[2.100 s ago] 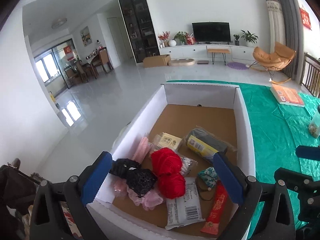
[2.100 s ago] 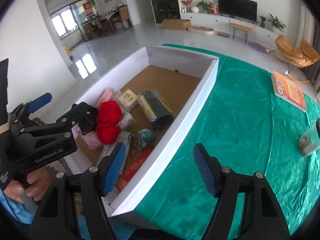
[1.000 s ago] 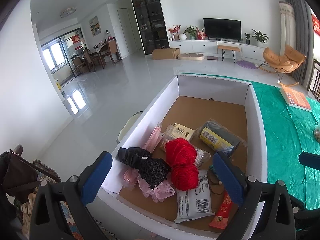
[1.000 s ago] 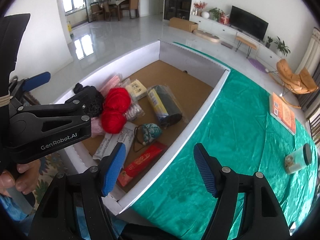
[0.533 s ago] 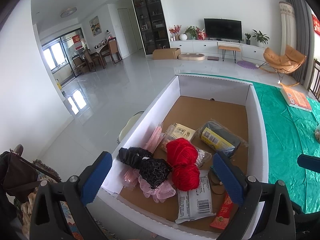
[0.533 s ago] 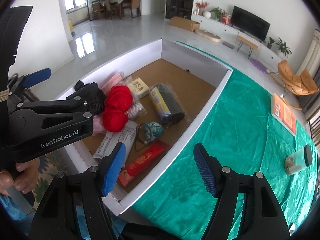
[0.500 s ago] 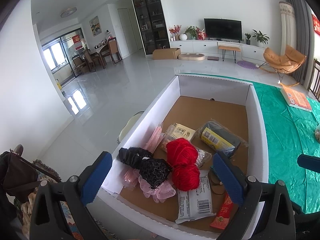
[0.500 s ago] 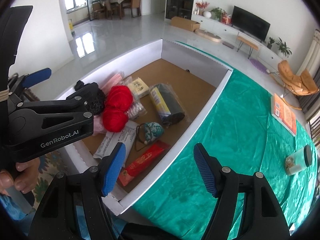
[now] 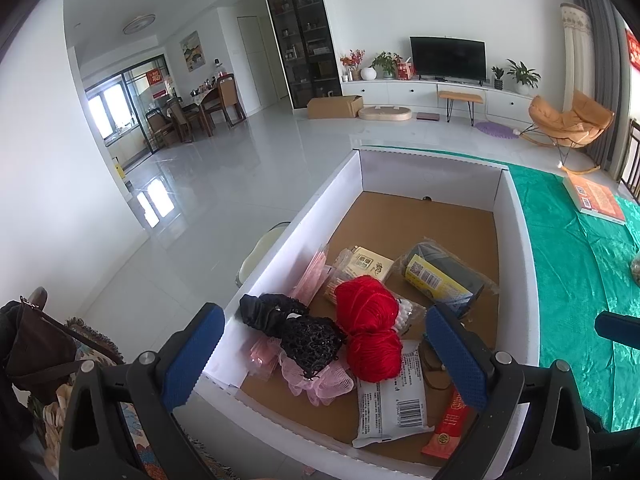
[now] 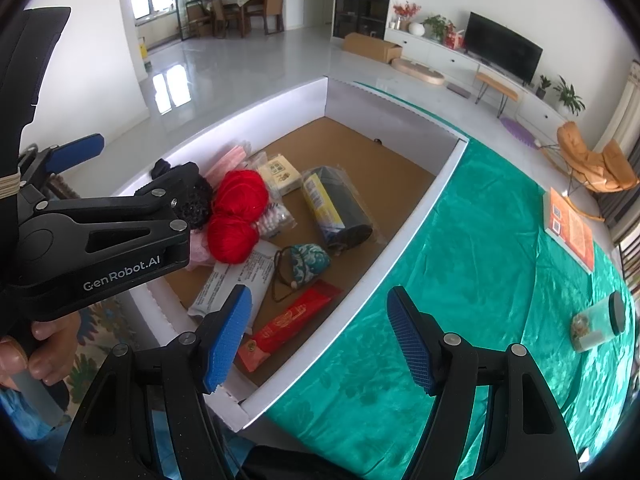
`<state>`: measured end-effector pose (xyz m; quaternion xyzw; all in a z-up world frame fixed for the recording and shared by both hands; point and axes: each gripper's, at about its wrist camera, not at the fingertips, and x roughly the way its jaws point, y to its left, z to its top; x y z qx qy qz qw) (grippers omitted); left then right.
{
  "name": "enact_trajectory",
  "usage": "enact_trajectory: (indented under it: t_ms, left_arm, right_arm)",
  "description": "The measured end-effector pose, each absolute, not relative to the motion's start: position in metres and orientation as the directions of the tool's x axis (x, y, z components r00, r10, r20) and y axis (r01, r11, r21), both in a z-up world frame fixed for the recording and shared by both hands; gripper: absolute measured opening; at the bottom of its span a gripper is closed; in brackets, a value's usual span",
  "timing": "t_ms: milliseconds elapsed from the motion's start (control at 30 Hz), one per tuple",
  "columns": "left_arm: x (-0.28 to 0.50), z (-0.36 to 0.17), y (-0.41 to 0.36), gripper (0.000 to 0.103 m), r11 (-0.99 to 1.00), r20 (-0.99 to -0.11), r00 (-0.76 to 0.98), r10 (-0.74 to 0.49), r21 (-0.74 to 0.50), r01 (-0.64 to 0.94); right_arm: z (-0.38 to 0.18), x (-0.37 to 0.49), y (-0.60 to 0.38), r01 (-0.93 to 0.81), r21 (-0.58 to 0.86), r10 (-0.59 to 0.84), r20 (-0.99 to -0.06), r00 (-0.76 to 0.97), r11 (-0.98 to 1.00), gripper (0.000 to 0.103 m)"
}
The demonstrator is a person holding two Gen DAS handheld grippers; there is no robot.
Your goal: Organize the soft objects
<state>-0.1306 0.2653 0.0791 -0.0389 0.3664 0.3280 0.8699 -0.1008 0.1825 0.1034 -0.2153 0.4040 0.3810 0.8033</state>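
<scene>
The left gripper is held above the near edge of the white box with its jaws spread wide and nothing between them; the right gripper is held over the box's near right corner, its jaws likewise released and empty, partly above the green cloth on which the box is set; a hand is seen gripping the left gripper's handle. The soft objects are all gathered in the near half of the box: a red packet and a white packet lie closest to the near edge; a pink mesh puff lies under a black mesh puff by the left wall; two red yarn balls are stacked at the middle, touching the black puff; a small teal pouch is placed beside the right wall. Beyond them a dark roll in clear wrap, a cream packet and a pink packet are laid; the far half of the box floor is left bare. Farther off, on the cloth, a jar and an orange book are seen.
</scene>
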Motion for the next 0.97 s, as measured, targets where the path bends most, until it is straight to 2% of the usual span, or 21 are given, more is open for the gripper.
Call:
enact_trajectory:
  t_ms: [967]
  left_arm:
    - [-0.1347, 0.0815, 0.2632, 0.1, 0.778, -0.643, 0.526, 0.556, 0.181, -0.602]
  right_arm:
    - [0.1005, -0.1031, 0.1815, -0.79, -0.037, 0.44, -0.814, 0.379, 0.611, 0.074]
